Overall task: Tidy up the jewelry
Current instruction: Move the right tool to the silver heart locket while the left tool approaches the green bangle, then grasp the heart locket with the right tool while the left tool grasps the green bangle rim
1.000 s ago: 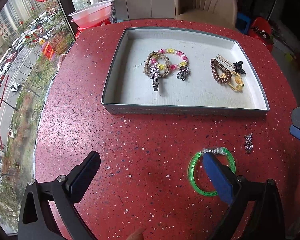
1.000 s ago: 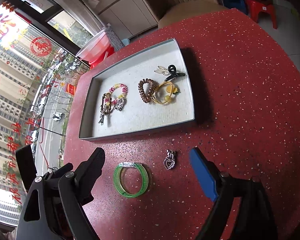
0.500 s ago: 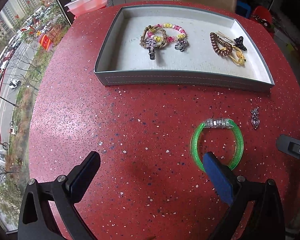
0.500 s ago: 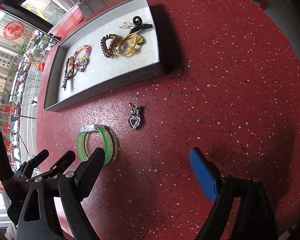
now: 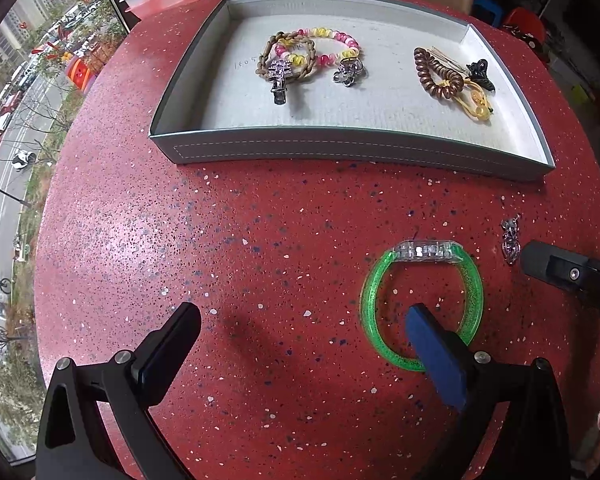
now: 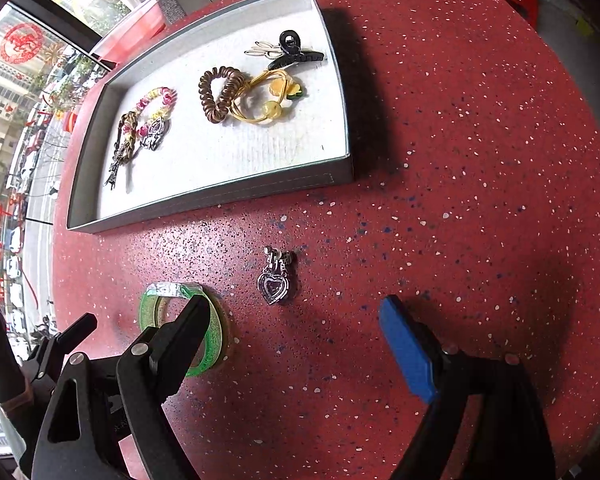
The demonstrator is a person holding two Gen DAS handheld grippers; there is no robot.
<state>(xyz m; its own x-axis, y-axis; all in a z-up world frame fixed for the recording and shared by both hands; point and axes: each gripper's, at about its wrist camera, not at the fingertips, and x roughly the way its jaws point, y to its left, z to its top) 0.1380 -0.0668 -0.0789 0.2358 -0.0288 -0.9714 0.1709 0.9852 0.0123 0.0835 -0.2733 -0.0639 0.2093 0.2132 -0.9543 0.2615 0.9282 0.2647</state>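
Comparing with half a second ago, the left gripper sits closer to the green bangle, whose ring looks larger in the left wrist view, and its blue finger now overlaps the near part of the ring rather than only its near rim. The right gripper has also closed in: the heart pendant is larger and lies nearly between its fingertips, slightly toward the left finger, where before it lay farther away.

Going left to right across the red speckled table: its left edge curves close to a window with a street below; bare tabletop lies left of the bangle. The bangle lies flat on the table, its clear clasp on the far side. Just right of it lies the pendant, apart from the bangle. In the left wrist view a black part of the right gripper sits just beside the pendant.

Both grippers are spread wide and hold nothing.

Far across the table stands the grey tray, holding bracelets at its left and hair ties and a black claw clip at its right, with bare floor in between. A strip of bare table separates the tray's near wall from the bangle and pendant. Right of the tray the table is bare.
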